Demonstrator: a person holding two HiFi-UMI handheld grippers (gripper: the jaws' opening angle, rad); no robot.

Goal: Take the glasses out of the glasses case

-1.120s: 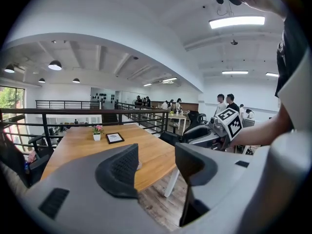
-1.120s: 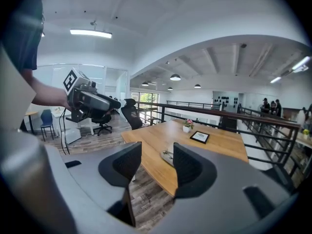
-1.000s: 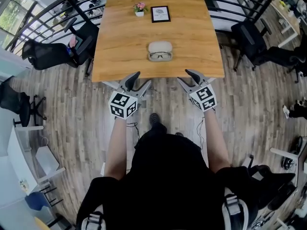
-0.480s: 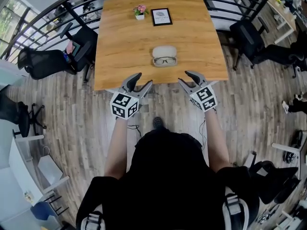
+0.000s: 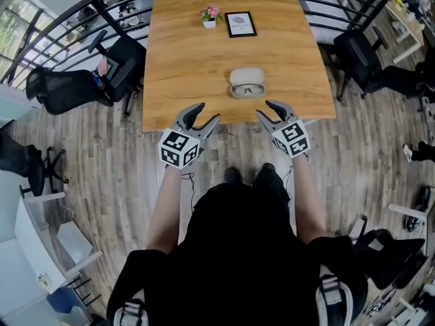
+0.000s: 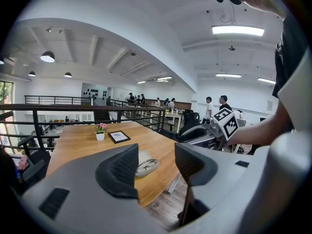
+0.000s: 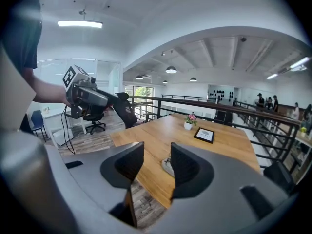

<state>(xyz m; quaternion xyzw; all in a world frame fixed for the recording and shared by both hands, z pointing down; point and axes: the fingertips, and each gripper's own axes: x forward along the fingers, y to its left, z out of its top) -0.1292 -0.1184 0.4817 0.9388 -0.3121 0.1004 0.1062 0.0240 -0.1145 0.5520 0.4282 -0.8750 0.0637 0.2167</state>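
Note:
An open pale glasses case (image 5: 247, 78) lies on the wooden table (image 5: 190, 60), near its front edge, with dark-framed glasses (image 5: 247, 89) resting in it. Both grippers hover just short of that edge, apart from the case. My left gripper (image 5: 204, 113) is open and empty, to the case's lower left. My right gripper (image 5: 266, 109) is to its lower right, its jaws closing with nothing between them. In the left gripper view the case (image 6: 144, 157) and glasses (image 6: 147, 166) show between the jaws of the left gripper (image 6: 156, 156), far off. The right gripper (image 7: 157, 155) hides most of the case (image 7: 167, 167).
A small flower pot (image 5: 209, 16) and a framed picture (image 5: 241, 24) stand at the table's far end. Black office chairs (image 5: 122, 56) (image 5: 357, 51) flank the table, with a dark railing behind. People stand far off (image 6: 223, 101).
Both grippers have moved forward together up to the table's front edge, and the case now lies closer to them. Nothing has been touched.

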